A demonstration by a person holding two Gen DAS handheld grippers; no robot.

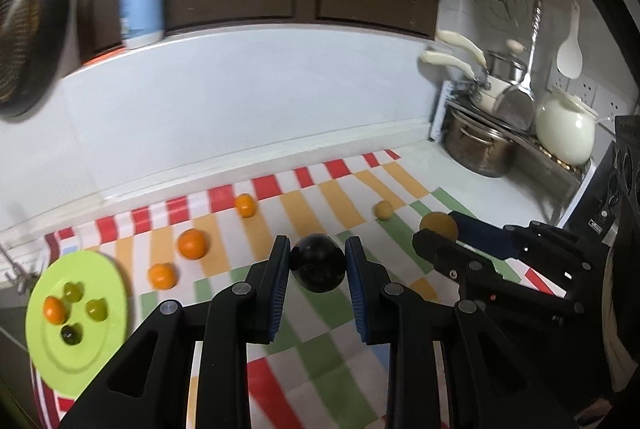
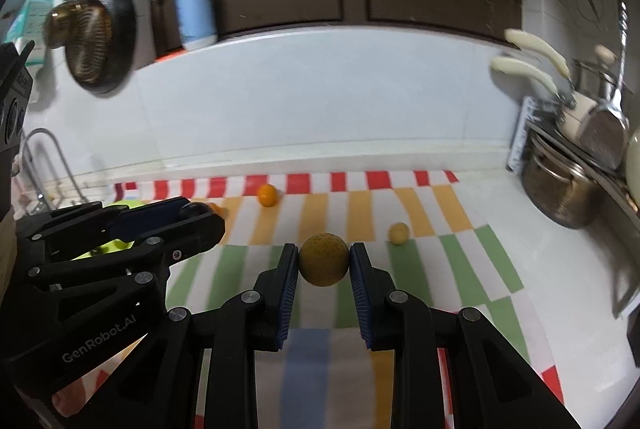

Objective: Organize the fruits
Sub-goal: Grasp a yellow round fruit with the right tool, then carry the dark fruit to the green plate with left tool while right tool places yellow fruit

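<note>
A glossy black fruit (image 1: 318, 263) sits between the left claw's ribbed blue pads (image 1: 280, 289). Beneath lies a matt checked cloth (image 1: 320, 349); far right stands a shiny metal pot (image 1: 478, 145).

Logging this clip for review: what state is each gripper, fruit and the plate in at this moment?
left gripper: shut on the black fruit, lifted off the cloth.
right gripper: shut on the speckled yellow fruit, lifted.
green plate: on the cloth, holding four small fruits.
three orange fruits: loose on the cloth.
small yellow fruit: loose on the cloth.
</note>
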